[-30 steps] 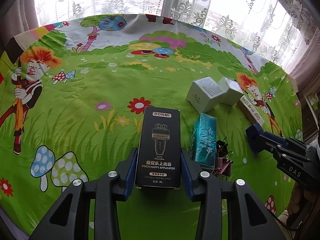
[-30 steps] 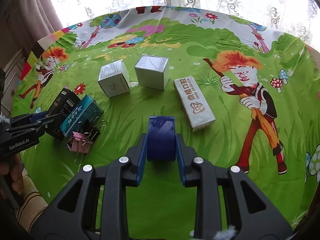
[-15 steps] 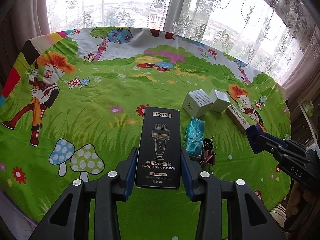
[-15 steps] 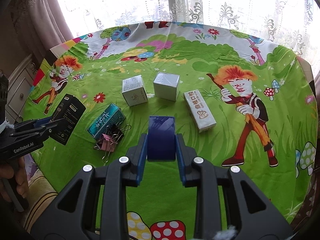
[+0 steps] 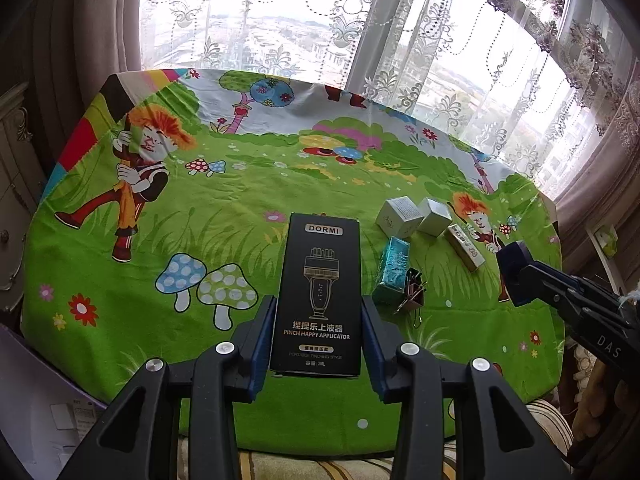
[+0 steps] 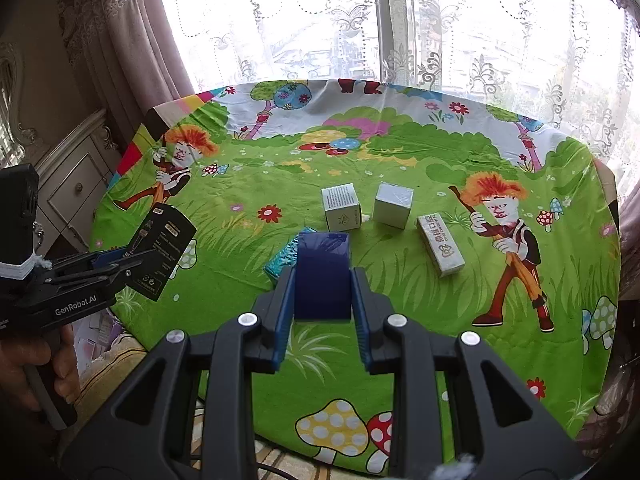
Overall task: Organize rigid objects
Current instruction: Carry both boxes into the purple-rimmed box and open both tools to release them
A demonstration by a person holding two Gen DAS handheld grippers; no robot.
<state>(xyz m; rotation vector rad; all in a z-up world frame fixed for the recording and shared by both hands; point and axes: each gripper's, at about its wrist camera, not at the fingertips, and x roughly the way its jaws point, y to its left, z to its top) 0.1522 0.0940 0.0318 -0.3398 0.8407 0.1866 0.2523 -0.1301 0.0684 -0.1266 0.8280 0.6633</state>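
Two boxes are in my tongs at this moment, one in each. My left gripper (image 5: 316,340) is closed on the black box (image 5: 318,296), its blue pads pressing both long sides, and the box is lifted clear above the tablecloth (image 5: 120,312). My right gripper (image 6: 322,300) is closed on the dark blue box (image 6: 323,276), also held above the cloth. On the cloth lie the other things: a teal box (image 5: 393,270) with binder clips (image 5: 412,296) touching its near end, a white box (image 5: 398,216) and a silver box (image 5: 434,216) just beside each other, and a long cream box (image 5: 466,246) near them. In the right wrist view I see my left hand (image 6: 36,364) around the handle of the left gripper.
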